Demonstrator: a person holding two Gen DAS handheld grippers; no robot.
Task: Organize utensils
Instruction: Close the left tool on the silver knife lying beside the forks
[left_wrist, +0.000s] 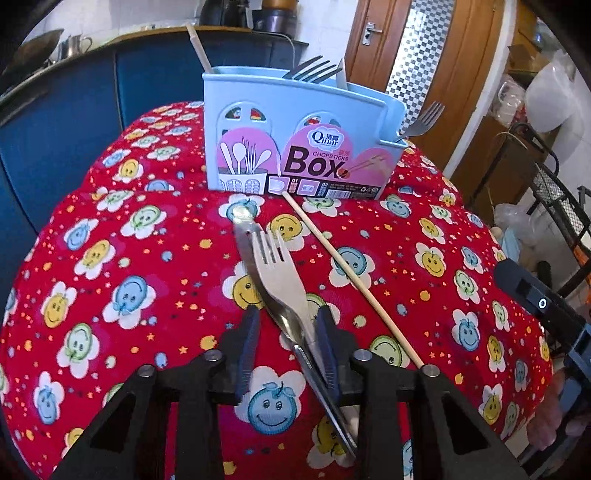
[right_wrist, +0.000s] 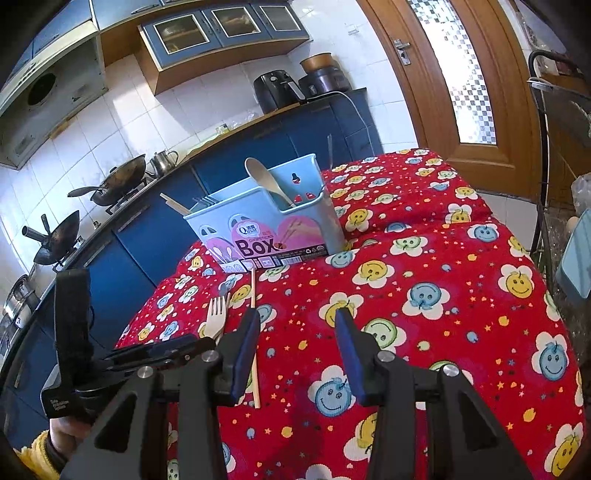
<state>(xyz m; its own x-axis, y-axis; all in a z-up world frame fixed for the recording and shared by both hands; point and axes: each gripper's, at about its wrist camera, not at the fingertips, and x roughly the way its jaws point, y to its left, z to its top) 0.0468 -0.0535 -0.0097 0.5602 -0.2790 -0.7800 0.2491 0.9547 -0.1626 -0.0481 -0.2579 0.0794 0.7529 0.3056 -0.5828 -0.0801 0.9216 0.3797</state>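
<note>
Now the left hand-held gripper (left_wrist: 286, 325) sits with fingers apart around a fork (left_wrist: 275, 273) lying on a knife (left_wrist: 295, 350), not yet clamped. At one o'clock lies a chopstick (left_wrist: 351, 277); at twelve stands the blue utensil box (left_wrist: 299, 136) on the red cloth counter (left_wrist: 110, 277). The right hand-held gripper (right_wrist: 297, 325) hangs spread, holding nothing. Judged next: close on the fork handle alone, lift, drop into a compartment.

Bright, even daylight fills both views. Glare whitens the wall tiles (right_wrist: 155, 107) and the fork (left_wrist: 280, 273). Fisheye distortion bends the edges, corners fall black, and shadows are soft.
</note>
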